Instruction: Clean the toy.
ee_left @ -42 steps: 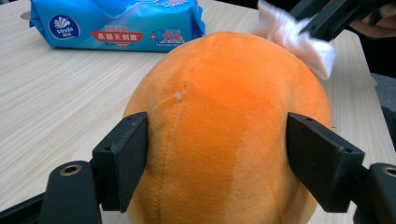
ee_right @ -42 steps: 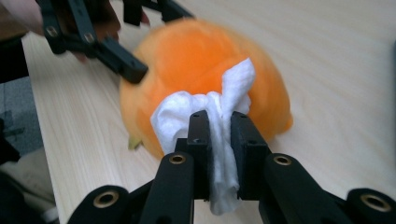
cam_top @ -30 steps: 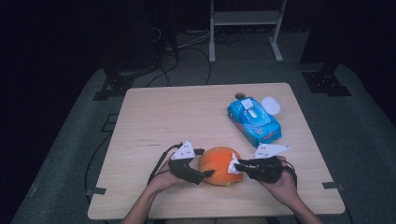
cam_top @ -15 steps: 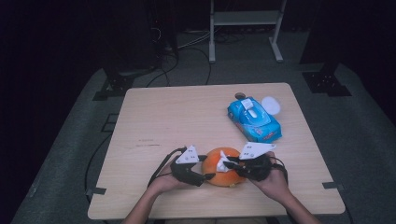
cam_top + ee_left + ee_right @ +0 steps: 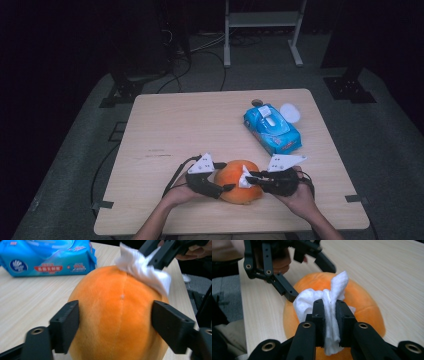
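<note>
An orange plush fruit (image 5: 231, 175) (image 5: 120, 315) (image 5: 364, 305) lies near the table's front edge. My left gripper (image 5: 225, 183) (image 5: 116, 322) straddles it. Its black pads (image 5: 66, 325) press on both flanks, and its jaws have just been opening a little with the plush still between them. My right gripper (image 5: 248, 178) (image 5: 329, 315) comes in from the right, shut on a crumpled white tissue (image 5: 244, 179) (image 5: 142, 270) (image 5: 312, 300). The tissue rests on top of the plush.
A blue pack of wet wipes (image 5: 272, 129) (image 5: 47, 257) lies at the back right of the wooden table (image 5: 175, 130), with a white round lid (image 5: 291, 112) and a small dark disc (image 5: 257, 102) beside it. Cables trail off the table's front left.
The left jaws have closed in on the plush's sides. The right gripper with the tissue has shifted slightly over the top of the plush. Both hands stay in place.
</note>
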`<action>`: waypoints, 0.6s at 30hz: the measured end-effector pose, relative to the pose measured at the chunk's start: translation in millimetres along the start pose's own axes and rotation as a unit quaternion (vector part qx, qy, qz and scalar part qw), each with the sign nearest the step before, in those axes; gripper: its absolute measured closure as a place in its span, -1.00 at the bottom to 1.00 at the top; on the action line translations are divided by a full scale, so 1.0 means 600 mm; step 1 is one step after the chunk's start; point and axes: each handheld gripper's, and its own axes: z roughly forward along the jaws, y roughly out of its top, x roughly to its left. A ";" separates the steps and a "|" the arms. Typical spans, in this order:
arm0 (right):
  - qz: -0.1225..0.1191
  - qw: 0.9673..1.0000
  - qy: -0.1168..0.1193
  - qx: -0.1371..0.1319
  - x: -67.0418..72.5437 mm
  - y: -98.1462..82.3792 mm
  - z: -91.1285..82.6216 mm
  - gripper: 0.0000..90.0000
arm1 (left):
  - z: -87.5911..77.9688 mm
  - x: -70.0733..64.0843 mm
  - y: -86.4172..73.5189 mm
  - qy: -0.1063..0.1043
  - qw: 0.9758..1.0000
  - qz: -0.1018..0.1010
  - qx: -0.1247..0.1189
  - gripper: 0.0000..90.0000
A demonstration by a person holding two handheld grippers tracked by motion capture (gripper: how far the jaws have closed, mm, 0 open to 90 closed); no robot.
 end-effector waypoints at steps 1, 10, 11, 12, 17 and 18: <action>0.012 1.000 0.001 -0.004 -0.005 -0.002 -0.002 0.74 | 0.000 0.000 -0.001 0.000 1.000 -0.001 0.002 -0.42; 0.073 0.997 -0.037 0.004 -0.057 -0.033 -0.013 0.74 | -0.002 -0.005 -0.005 -0.003 1.000 0.006 0.012 -0.39; 0.083 0.996 -0.037 0.006 -0.064 -0.039 -0.013 0.74 | -0.001 -0.006 -0.005 -0.003 1.000 0.007 0.011 -0.39; 0.094 0.995 -0.030 0.004 -0.067 -0.042 -0.013 0.74 | 0.000 -0.008 -0.005 -0.002 1.000 0.009 0.010 -0.39; 0.086 0.996 -0.023 -0.013 -0.055 -0.027 -0.011 0.75 | 0.000 -0.010 -0.008 -0.007 1.000 0.012 0.008 -0.40; 0.085 0.996 -0.017 -0.020 -0.053 -0.022 -0.011 0.75 | 0.000 -0.010 -0.008 -0.007 1.000 0.013 0.008 -0.41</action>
